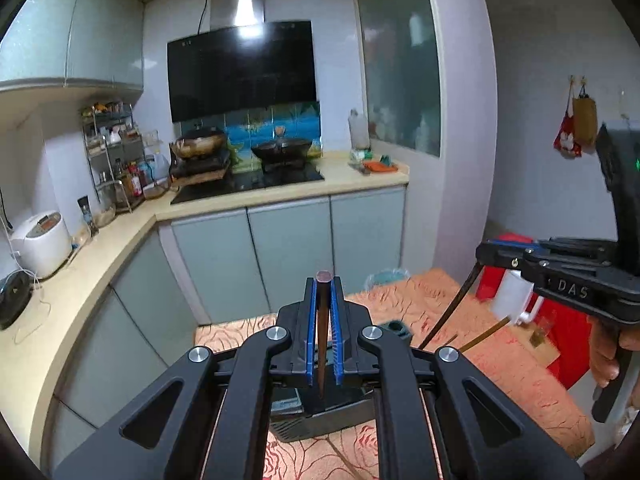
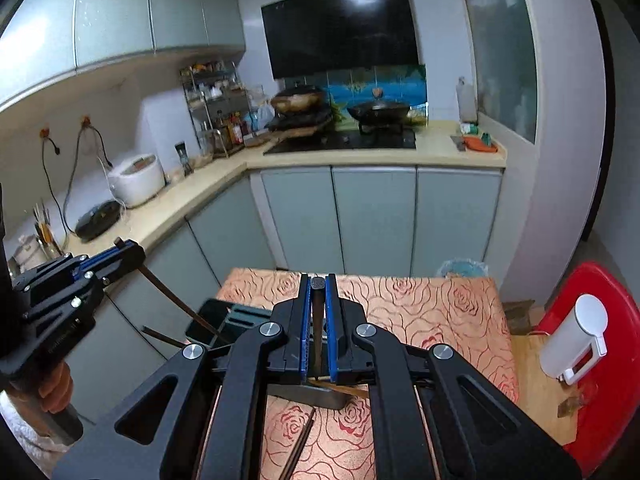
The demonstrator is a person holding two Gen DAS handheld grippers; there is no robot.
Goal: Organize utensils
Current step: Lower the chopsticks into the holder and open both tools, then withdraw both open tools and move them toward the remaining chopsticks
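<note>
Right now both of my tongs are clamped on chopsticks. My left gripper (image 1: 324,292) pinches 1 dark chopstick (image 1: 322,340) between its blue pads, the round end poking out at the centre of the left wrist view. My right gripper (image 2: 319,292) does the same with another chopstick (image 2: 318,320), its squared end showing at the centre of the right wrist view. Both sticks hang down over the rose-patterned tablecloth (image 2: 420,308), above the dark utensil holder (image 2: 240,318) at the lower middle.

What worries me is the thin grip: each stick is held near its top, so it could pivot or slide out if I swing, I judge. The 2 sticks also slant toward each other, and their tips might cross or knock the holder's rim and miss the slots.

Plenty is hidden. My own linkage covers the holder's openings in both views, so I cannot tell which slot lies under either tip. More loose chopsticks (image 2: 304,436) lie at the lower centre, partly covered. The white dispenser (image 2: 576,340) on the red stool (image 2: 616,380) at the right sits well apart.
</note>
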